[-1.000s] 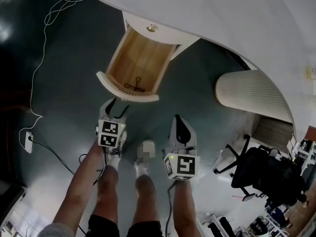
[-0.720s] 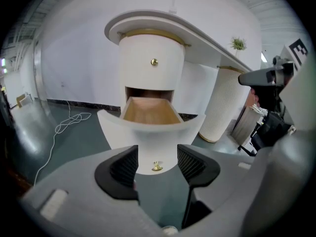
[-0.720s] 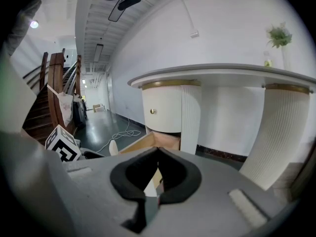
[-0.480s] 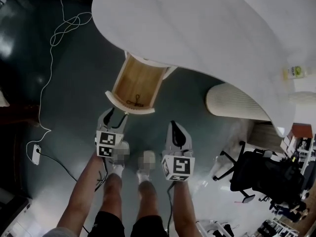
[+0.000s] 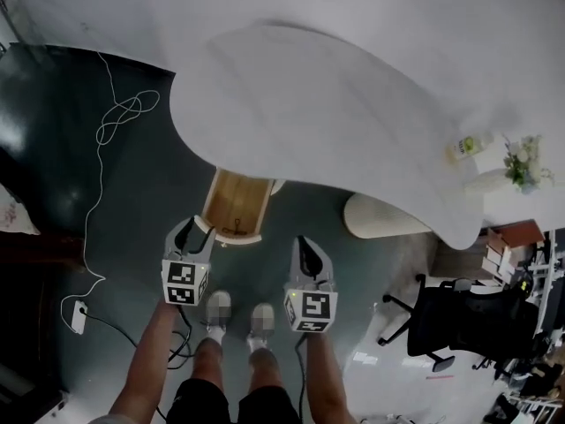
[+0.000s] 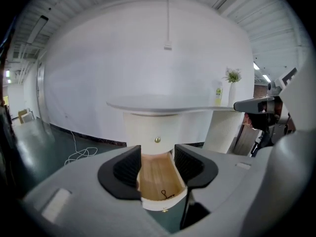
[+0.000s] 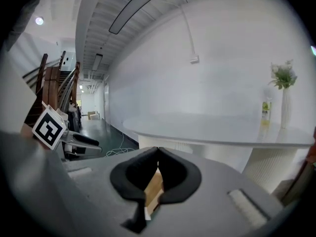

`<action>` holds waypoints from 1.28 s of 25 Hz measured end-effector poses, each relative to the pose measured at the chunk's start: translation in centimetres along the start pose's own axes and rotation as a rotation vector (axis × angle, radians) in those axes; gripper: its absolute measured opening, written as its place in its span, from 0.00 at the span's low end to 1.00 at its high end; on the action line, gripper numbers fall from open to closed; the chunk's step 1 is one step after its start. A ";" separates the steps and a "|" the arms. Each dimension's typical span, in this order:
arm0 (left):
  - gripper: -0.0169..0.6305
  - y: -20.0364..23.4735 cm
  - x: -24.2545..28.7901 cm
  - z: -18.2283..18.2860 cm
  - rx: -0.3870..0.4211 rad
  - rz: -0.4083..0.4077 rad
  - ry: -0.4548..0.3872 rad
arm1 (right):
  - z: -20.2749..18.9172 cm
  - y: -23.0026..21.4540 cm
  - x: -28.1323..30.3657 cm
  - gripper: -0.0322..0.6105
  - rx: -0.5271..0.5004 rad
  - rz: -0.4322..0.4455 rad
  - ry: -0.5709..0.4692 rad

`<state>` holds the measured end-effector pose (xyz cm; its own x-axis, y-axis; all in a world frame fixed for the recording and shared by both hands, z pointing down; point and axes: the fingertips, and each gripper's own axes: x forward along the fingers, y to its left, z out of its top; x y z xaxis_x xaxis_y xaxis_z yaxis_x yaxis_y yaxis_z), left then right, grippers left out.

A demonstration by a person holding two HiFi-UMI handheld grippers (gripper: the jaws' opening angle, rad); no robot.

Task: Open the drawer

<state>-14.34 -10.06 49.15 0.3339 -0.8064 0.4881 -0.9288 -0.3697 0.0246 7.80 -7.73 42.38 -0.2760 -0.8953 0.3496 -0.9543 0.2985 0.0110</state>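
**Desk:** Where are we on the drawer?

**Me:** From my seat it looks done. Starting at the left of the head view, a white cable (image 5: pixel 113 122) loops over the dark floor and has nothing to do with us. Next is my left gripper (image 5: pixel 192 226), low and left of centre, clear of everything. Its jaws stand wide and have just been narrowing a little. Nothing is between them; I only see the drawer through the gap, well beyond.

**Desk:** And the drawer itself?

**Me:** The drawer (image 5: pixel 237 203) sits in the middle of the frame, pulled well out from under the edge of the white table (image 5: pixel 353 95), with its wooden bottom open to view. In the left gripper view a small dark bent thing (image 6: pixel 167 193) lies near its front, and I can't tell what it is. A brass knob (image 6: pixel 157 139) sits on the panel above.

**Desk:** Right side?

**Me:** My right gripper (image 5: pixel 306 247) is just right of centre, low in the frame, with its jaws closed tip to tip on nothing. Neither tool touches the drawer. Further right there's a ribbed white pedestal (image 5: pixel 388 219) and a bottle (image 5: pixel 469 146) on the tabletop. An office chair (image 5: pixel 459 321) is at the lower right.

**Desk:** Anything left?

**Me:** I judge nothing is left on the opening itself. Whether it's out to its stop, I can't tell.
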 end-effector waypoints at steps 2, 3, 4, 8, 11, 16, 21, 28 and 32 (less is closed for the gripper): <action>0.36 0.0 -1.1 3.3 0.012 0.001 -0.022 | 2.7 -0.4 -0.7 0.05 0.003 -0.009 -0.018; 0.35 -0.1 -1.6 5.0 0.018 0.000 -0.034 | 4.1 -0.6 -1.1 0.05 0.006 -0.015 -0.028; 0.35 -0.1 -2.2 6.5 0.024 -0.001 -0.047 | 5.4 -0.8 -1.5 0.05 0.009 -0.020 -0.038; 0.32 -0.9 -4.6 12.3 0.053 -0.016 -0.096 | 10.3 -1.0 -3.5 0.05 0.012 -0.034 -0.077; 0.29 -1.5 -6.2 16.4 0.078 -0.032 -0.132 | 13.7 -1.3 -5.0 0.05 0.002 -0.048 -0.105; 0.24 -2.7 -8.6 22.3 0.110 -0.049 -0.197 | 18.6 -2.5 -7.5 0.05 -0.009 -0.079 -0.155; 0.21 -3.5 -11.1 27.2 0.135 -0.058 -0.255 | 22.6 -3.7 -9.9 0.05 -0.010 -0.109 -0.197; 0.17 -4.7 -14.1 31.5 0.158 -0.058 -0.317 | 26.0 -4.5 -13.0 0.05 -0.036 -0.131 -0.222; 0.14 -5.2 -15.6 32.5 0.148 -0.051 -0.336 | 27.1 -4.8 -14.4 0.05 -0.050 -0.135 -0.224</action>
<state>-9.52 -10.52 13.07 0.4357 -0.8828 0.1756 -0.8847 -0.4559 -0.0972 13.25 -5.18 11.93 -0.1698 -0.9775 0.1253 -0.9791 0.1818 0.0915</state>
